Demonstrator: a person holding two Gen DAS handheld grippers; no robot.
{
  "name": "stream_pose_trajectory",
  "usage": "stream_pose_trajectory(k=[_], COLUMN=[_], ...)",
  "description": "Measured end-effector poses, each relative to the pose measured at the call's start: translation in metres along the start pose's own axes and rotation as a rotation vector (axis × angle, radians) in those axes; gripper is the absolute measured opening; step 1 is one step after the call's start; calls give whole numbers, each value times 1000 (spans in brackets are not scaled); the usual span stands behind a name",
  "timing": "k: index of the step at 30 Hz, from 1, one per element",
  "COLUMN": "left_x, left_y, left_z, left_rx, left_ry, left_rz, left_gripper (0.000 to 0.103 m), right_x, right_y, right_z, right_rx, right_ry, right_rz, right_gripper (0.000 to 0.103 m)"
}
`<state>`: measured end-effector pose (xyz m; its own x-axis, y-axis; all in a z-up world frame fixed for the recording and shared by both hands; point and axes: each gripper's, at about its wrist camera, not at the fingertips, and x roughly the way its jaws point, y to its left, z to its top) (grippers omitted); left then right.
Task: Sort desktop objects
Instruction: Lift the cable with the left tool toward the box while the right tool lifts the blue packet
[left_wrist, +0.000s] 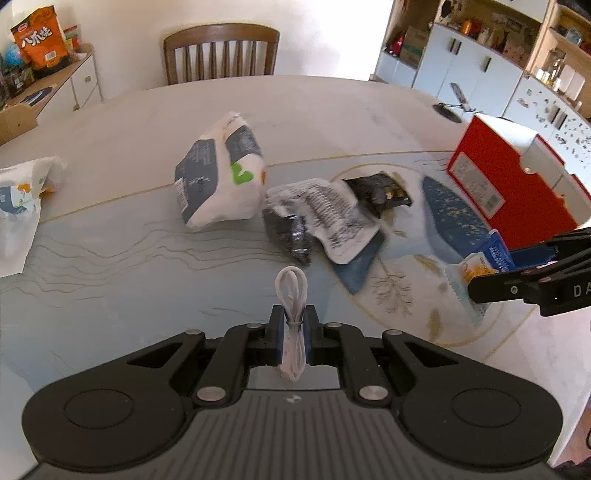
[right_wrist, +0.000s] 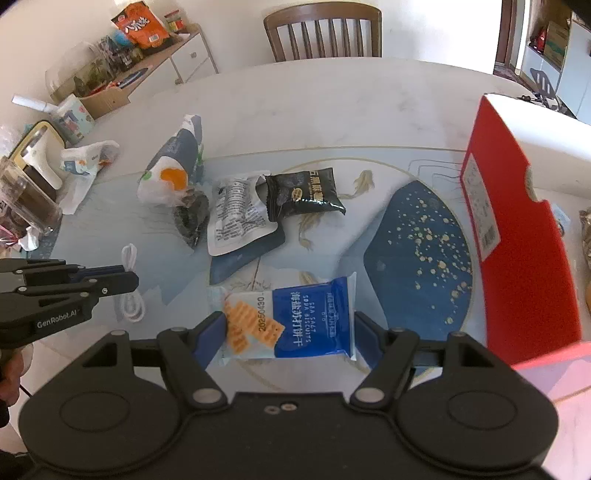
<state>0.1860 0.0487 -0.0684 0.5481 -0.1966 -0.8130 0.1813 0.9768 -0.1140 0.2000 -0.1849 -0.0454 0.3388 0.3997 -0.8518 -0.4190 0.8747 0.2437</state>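
My left gripper (left_wrist: 294, 320) is shut on a coiled white cable (left_wrist: 291, 286), whose loop sticks out past the fingertips above the table. The right wrist view shows the same gripper (right_wrist: 125, 277) from the side, with the cable (right_wrist: 131, 310) hanging through it. My right gripper (right_wrist: 290, 332) is shut on a blue-and-white biscuit packet (right_wrist: 295, 317), gripped across its length, one pad at each end. In the left wrist view it (left_wrist: 476, 291) enters from the right with the packet (left_wrist: 480, 266). A red box (right_wrist: 517, 240) stands open at the right.
On the patterned table (right_wrist: 332, 110) lie a white-and-blue bag (left_wrist: 221, 177), a white printed pouch (left_wrist: 332, 218), a black snack packet (right_wrist: 303, 192) and a dark crumpled packet (left_wrist: 288, 229). A wooden chair (left_wrist: 221, 51) stands at the far side. Jars and clutter crowd the left edge (right_wrist: 29, 192).
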Motion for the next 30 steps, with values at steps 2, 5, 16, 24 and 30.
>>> stream_pose_trajectory(k=[2,5,16,24,30], left_x=[-5,-11,0,19,28], left_y=[-4,-10,-22,-30,-32], left_z=[-1,-2,2,17,21], left_rx=[9,13,63,96,112], left_ry=[-7,-15,37,60,75], left_rz=[-11,-29,-28,-64,-84], left_gripper=[8,0,0,2,2], right_x=[-6,-14,-29,-34,-36], right_y=[-1,-3,-12,-21,-26], right_z=[-3,-7,-20,-27,-31], right_rx=[3,12,35,59,75], right_ry=[-9,-18,-38,-38,-39], right_rz=[1,0,-4,-8,-11], right_gripper=[73,73,73,73,73])
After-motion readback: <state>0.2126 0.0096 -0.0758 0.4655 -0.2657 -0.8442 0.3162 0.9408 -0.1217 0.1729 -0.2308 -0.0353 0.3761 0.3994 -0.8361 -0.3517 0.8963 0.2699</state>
